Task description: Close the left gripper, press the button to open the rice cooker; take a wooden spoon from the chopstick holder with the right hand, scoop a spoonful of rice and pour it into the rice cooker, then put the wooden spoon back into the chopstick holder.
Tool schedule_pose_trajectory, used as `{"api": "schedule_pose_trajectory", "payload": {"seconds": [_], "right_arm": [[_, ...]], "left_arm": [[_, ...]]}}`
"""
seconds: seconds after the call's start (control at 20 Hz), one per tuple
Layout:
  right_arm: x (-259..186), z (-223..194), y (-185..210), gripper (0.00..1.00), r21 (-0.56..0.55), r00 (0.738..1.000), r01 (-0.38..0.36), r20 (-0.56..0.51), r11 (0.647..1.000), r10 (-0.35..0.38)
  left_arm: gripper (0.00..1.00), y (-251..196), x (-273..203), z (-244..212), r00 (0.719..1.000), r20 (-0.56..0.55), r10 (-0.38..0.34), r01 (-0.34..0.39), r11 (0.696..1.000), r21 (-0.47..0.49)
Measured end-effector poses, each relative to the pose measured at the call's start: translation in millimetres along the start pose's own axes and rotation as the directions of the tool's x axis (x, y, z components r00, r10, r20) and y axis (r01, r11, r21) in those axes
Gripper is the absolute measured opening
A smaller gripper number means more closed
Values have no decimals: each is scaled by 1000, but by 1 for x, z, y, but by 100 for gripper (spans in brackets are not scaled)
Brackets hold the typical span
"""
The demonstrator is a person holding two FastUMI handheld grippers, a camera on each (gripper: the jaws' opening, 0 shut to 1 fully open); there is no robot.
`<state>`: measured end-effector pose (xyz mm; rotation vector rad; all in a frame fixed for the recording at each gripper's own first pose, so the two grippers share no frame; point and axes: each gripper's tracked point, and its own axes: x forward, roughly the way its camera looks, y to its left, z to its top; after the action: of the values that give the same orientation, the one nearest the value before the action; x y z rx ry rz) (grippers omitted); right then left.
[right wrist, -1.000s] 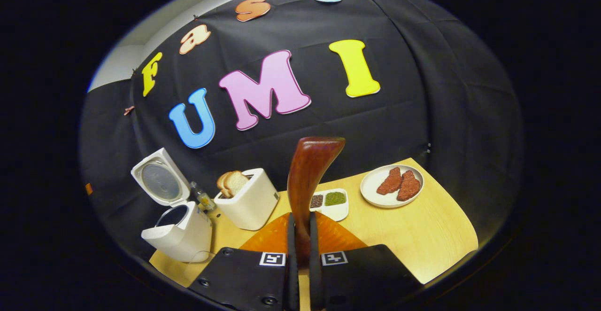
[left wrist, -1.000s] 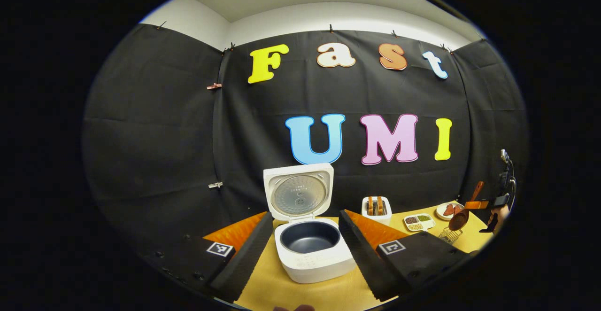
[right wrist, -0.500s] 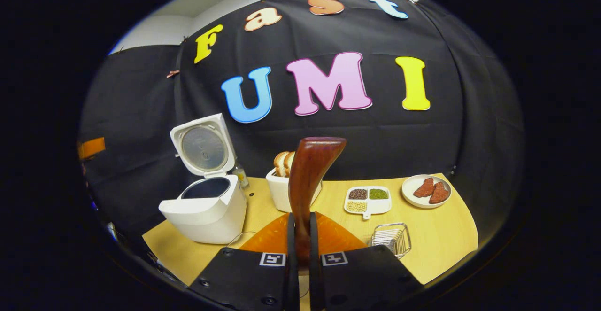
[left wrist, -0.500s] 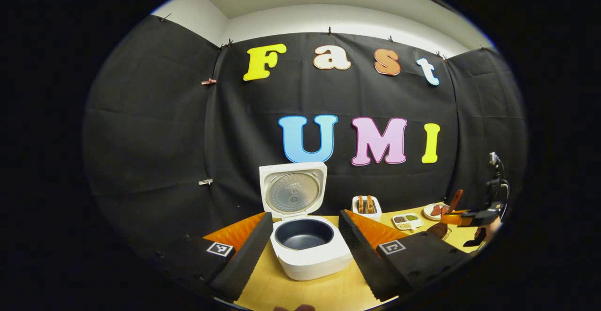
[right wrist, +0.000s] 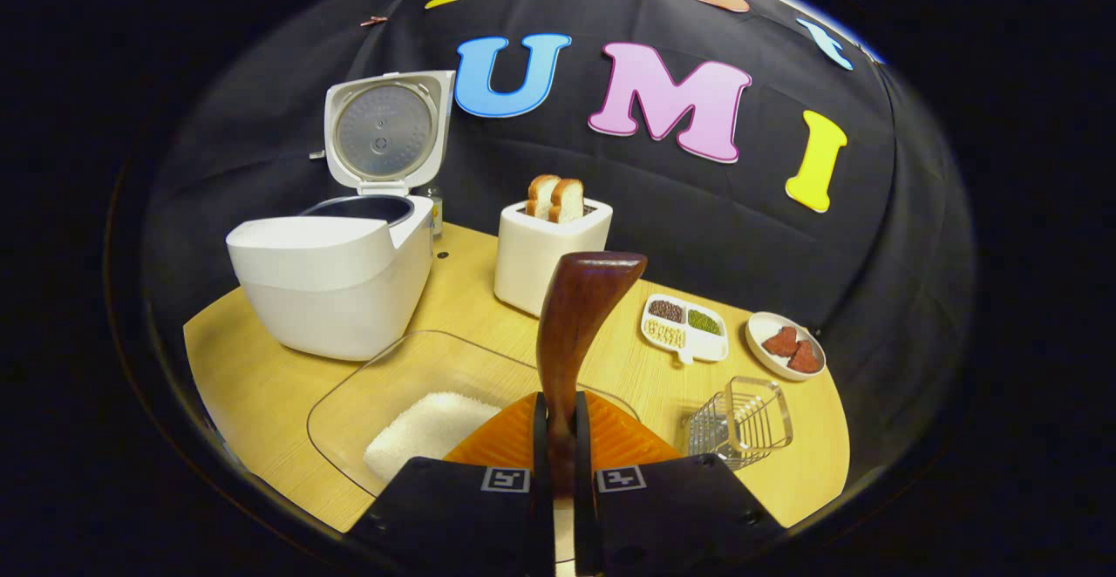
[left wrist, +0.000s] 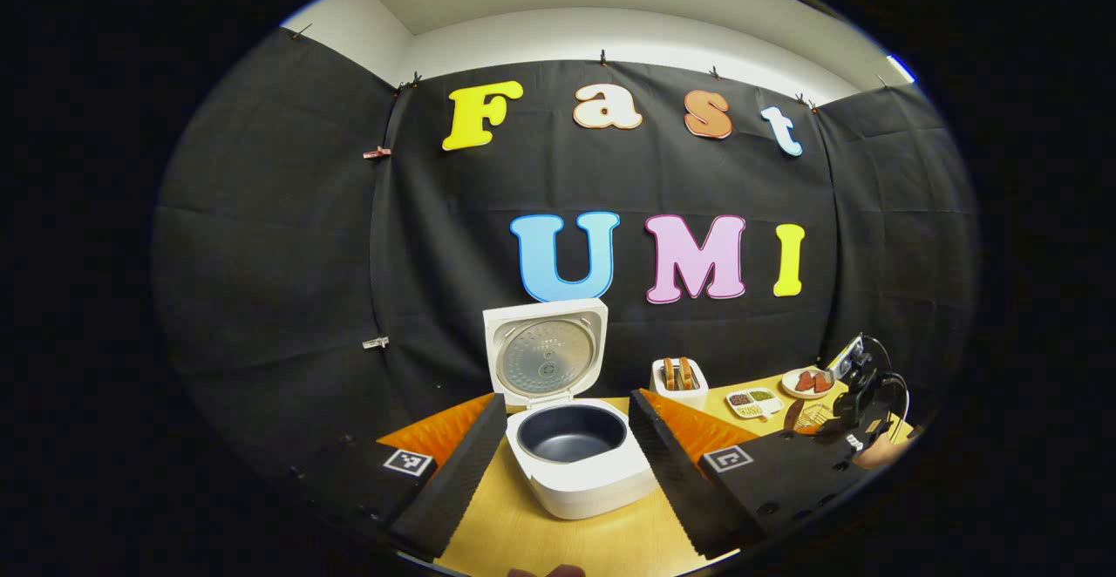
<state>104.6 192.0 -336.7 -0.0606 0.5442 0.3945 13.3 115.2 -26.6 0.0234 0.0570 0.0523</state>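
The white rice cooker stands with its lid up and its dark pot bare. My left gripper is open just in front of it, one finger on each side, nothing held. My right gripper is shut on the dark brown wooden spoon, which sticks up and forward from the fingers. Below it lies a clear container with white rice. The wire chopstick holder stands to the right. The cooker is at the left. Far right in the left gripper view, a hand holds the right gripper.
On the wooden table stand a white toaster with two bread slices, a divided dish of beans and a plate with meat pieces. A small bottle stands behind the cooker.
My right gripper has tipped downward and swung with the spoon over the rice container, which has come into its view. In the left gripper view it has dropped lower. The left gripper has barely moved.
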Motion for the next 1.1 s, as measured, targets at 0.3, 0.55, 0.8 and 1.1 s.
{"api": "schedule_pose_trajectory", "payload": {"seconds": [0.3,0.55,0.8,1.1], "right_arm": [[0,0,24,13,187,1000,-4,-4,982,5],[3,-2,42,13,381,1000,-16,-11,924,22],[12,-5,51,13,609,999,-23,-20,793,45],[15,-9,46,13,771,997,-33,-22,636,79]], "left_arm": [[97,7,6,-8,1000,-11,-15,15,1000,-18],[97,10,2,-11,1000,-14,-5,4,1000,-11],[97,14,-11,-12,1000,-23,19,-19,1000,-9],[97,17,-24,-12,999,-25,47,-47,999,-13]]}}
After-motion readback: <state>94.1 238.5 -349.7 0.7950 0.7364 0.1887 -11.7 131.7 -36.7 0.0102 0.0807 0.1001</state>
